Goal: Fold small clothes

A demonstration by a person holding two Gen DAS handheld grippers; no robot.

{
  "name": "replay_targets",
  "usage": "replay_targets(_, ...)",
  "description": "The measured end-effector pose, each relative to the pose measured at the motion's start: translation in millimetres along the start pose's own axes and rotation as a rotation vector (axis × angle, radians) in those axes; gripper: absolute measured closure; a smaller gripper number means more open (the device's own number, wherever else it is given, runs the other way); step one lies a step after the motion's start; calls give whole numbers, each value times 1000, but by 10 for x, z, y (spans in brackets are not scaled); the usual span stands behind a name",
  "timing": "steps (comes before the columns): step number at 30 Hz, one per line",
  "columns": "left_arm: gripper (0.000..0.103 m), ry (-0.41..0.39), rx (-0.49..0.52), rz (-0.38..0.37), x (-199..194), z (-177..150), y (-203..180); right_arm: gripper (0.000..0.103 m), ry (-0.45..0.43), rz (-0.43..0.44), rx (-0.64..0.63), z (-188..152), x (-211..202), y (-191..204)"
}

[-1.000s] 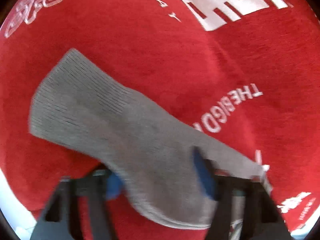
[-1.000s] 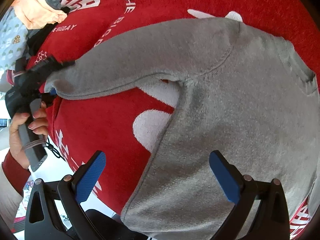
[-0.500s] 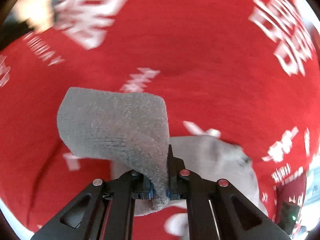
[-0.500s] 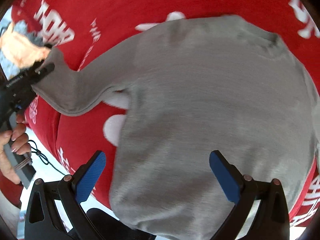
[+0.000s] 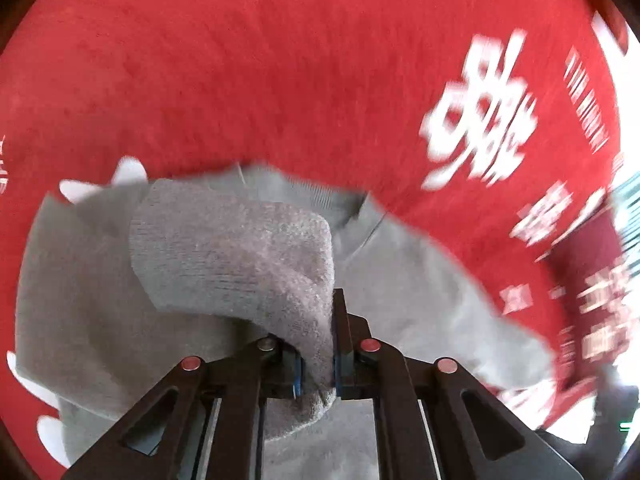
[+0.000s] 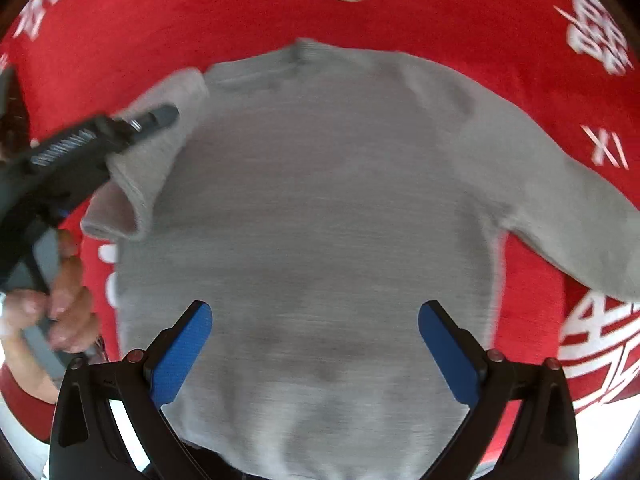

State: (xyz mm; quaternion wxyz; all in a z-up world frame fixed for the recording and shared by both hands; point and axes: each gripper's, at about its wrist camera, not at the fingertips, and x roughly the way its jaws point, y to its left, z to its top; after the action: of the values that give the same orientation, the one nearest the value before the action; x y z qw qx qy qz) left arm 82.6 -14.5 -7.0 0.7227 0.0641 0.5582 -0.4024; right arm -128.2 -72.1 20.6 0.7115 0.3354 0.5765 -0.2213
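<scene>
A small grey sweater [image 6: 328, 208] lies flat on a red cloth with white print [image 6: 520, 32], collar at the far side. My left gripper [image 5: 318, 364] is shut on the cuff of the sweater's left sleeve [image 5: 240, 256] and holds it folded over the body; it also shows in the right wrist view [image 6: 160, 114] at the sweater's left shoulder. My right gripper [image 6: 316, 344] is open and empty, hovering above the lower body of the sweater. The right sleeve [image 6: 560, 200] lies stretched out to the right.
The red cloth [image 5: 280, 60] covers the whole work surface around the sweater. The person's left hand [image 6: 52, 312] holds the left gripper's handle at the left edge. A pale surface [image 5: 628, 200] shows past the cloth's right edge.
My left gripper closed on the left sleeve cuff and carried it inward over the sweater's body. My right gripper shifted right, so the sweater now sits centred under it.
</scene>
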Motion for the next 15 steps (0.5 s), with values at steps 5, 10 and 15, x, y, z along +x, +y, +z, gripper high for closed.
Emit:
replay_targets(5, 44, 54, 46, 106, 250, -162, -254, 0, 21, -17, 60, -20, 64, -470)
replay_targets(10, 13, 2, 116, 153, -260, -230, -229, 0, 10, -25, 68, 79, 51, -557)
replay_targets(15, 13, -68, 72, 350, -905, -299, 440, 0, -65, -35, -86, 363, 9, -10)
